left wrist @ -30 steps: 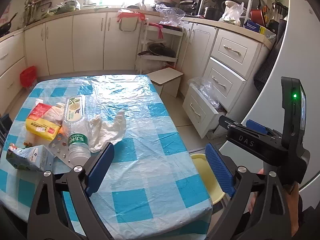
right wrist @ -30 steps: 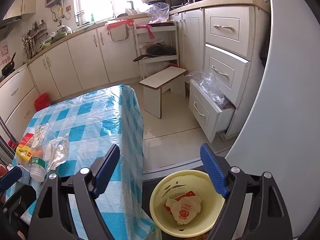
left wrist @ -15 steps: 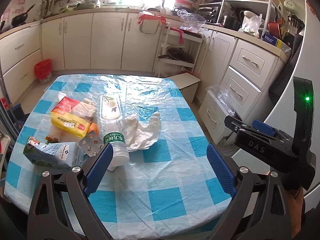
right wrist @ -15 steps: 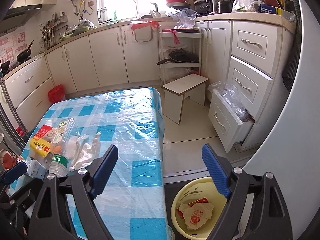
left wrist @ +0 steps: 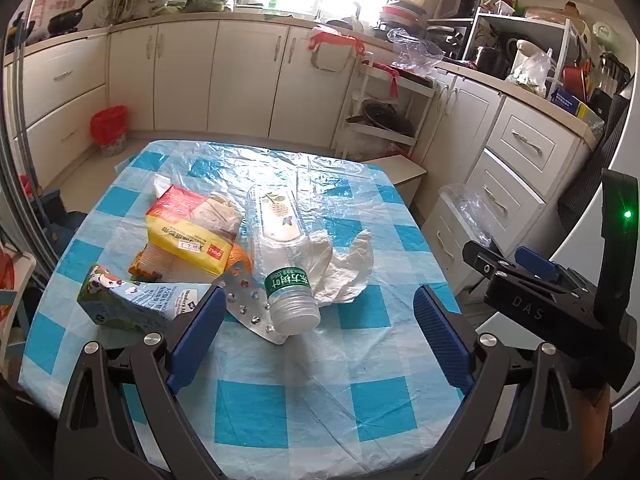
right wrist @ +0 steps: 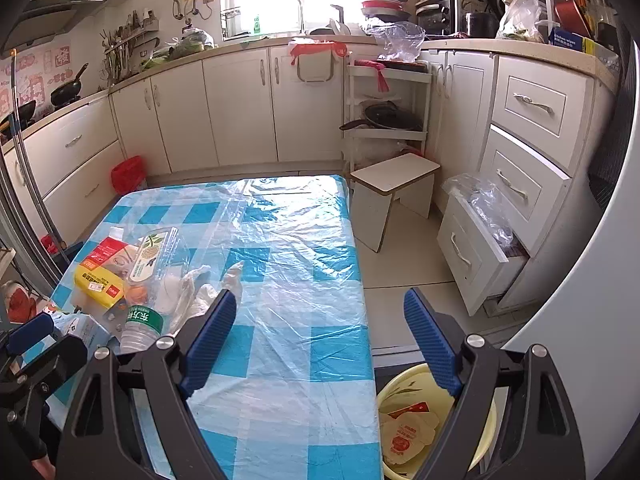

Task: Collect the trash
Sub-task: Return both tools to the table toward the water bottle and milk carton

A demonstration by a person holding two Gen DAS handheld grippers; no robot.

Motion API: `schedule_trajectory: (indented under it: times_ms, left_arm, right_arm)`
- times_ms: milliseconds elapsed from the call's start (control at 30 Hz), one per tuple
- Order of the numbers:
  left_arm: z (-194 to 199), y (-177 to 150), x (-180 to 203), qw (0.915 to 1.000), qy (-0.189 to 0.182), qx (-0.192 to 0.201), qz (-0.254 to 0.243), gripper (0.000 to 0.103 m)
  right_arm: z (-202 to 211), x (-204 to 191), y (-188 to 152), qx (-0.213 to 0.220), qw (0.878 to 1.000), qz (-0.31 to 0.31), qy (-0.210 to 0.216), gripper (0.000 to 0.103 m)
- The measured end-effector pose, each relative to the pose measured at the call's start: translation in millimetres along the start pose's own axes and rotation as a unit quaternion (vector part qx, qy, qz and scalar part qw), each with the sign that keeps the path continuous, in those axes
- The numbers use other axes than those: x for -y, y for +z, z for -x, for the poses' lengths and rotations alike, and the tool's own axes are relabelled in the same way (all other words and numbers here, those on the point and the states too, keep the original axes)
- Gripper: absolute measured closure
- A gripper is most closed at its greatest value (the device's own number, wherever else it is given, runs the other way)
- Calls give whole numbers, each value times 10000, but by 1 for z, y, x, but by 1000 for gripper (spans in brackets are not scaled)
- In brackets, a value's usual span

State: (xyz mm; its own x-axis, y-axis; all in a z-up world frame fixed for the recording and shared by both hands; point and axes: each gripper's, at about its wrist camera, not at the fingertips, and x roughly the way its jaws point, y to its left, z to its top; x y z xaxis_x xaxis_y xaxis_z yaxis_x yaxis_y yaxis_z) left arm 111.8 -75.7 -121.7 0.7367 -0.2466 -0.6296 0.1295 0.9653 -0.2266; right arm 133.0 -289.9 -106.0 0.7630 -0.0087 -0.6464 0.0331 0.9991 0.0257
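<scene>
Blue pads: my left tongs (left wrist: 318,338) stand wide, holding nothing, above the near part of the table (left wrist: 288,408).
Right tongs (right wrist: 320,338): wide too, nothing between them (I see them over the table's right edge).
Plastic bottle (left wrist: 280,256): lying just beyond my left tongs, cap end nearest, resting on a blister pack (left wrist: 250,306).
White crumpled bag (left wrist: 344,264): touching the bottle's right side.
Yellow packet (left wrist: 188,236) and milk carton (left wrist: 128,302): left of the bottle.
Yellow bin (right wrist: 424,420): on the floor, near right of the table, wrappers inside.

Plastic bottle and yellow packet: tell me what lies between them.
In the left wrist view, an orange peel shows in the gap between the plastic bottle and the yellow packet.
</scene>
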Motion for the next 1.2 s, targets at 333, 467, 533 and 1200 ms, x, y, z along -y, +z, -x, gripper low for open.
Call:
schedule_trajectory:
  times_ms: [333, 467, 533, 1200]
  left_arm:
    - [1, 3, -28, 9996, 148, 35, 219, 12]
    - [2, 5, -40, 9993, 225, 28, 296, 12]
    - [4, 5, -47, 9990, 302, 33, 325, 12]
    - [-13, -12, -158, 9787, 773, -628, 1797, 12]
  right_arm:
    - [-7, -20, 1, -62, 9998, 155, 92, 21]
    - [-11, -27, 0, -105, 9997, 175, 157, 21]
    - [-14, -28, 0, -146, 9995, 157, 220, 21]
    - [-34, -50, -3, -452, 9957, 120, 799, 21]
